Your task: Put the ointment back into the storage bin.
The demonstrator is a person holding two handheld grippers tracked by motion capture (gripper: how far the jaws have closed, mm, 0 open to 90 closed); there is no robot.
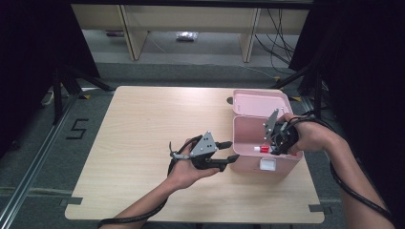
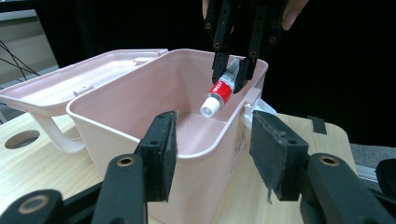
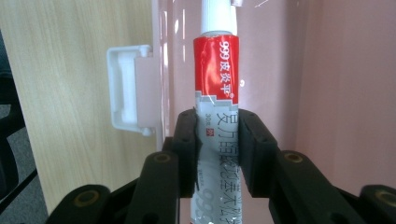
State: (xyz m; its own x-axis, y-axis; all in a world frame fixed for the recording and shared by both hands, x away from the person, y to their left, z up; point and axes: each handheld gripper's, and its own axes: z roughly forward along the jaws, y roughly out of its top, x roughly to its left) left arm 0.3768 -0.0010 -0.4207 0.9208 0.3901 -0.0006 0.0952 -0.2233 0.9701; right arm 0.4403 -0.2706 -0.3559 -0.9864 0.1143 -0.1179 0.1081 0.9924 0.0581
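Right gripper view: right gripper (image 3: 217,154), fingers clamped on red-and-white tube (image 3: 216,70), cap-down over open pink box (image 2: 140,135), apparently for stowing. Left gripper (image 2: 212,154): fingers wide, empty, near box wall on worktop (image 1: 143,124).

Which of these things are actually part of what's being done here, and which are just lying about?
In use:
- red-and-white ointment tube, clamped in the right gripper
- open pink plastic box with hinged lid
- left gripper, open beside the box

Lying about:
- small clear packet on the floor
- black cables

We read "999" and Chinese characters on the tube's (image 3: 216,70) red band, and a "5" taped on the floor (image 1: 77,129) at left.
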